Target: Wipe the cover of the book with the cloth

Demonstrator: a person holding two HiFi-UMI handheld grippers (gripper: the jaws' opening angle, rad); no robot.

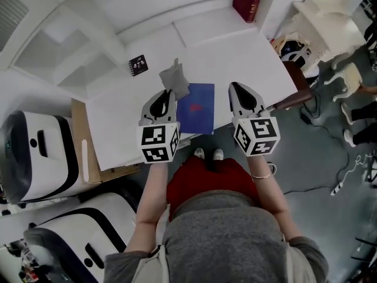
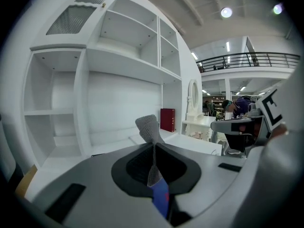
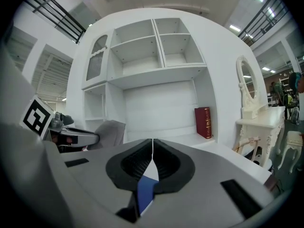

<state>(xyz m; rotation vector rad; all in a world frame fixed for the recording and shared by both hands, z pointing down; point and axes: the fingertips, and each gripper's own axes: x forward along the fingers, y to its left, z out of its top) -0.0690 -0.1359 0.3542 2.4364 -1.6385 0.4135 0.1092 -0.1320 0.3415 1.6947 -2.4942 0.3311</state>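
A blue book (image 1: 197,109) with a red mark lies flat at the front edge of the white table (image 1: 247,58). My left gripper (image 1: 167,93) is shut on a grey cloth (image 1: 175,78), which sticks up past its tips over the book's near-left corner. In the left gripper view the cloth (image 2: 149,127) is pinched between the jaws of the left gripper (image 2: 153,144), and the book (image 2: 162,196) shows below. My right gripper (image 1: 240,89) hangs just right of the book, shut with nothing in it. The right gripper view shows that gripper (image 3: 152,141) above the book (image 3: 145,190).
A red book (image 1: 246,0) stands upright at the table's back right against the white shelf unit (image 1: 65,58). A small black card (image 1: 138,65) lies on the table's left part. White machines (image 1: 35,152) stand on the floor to the left, and a white dresser (image 1: 327,22) to the right.
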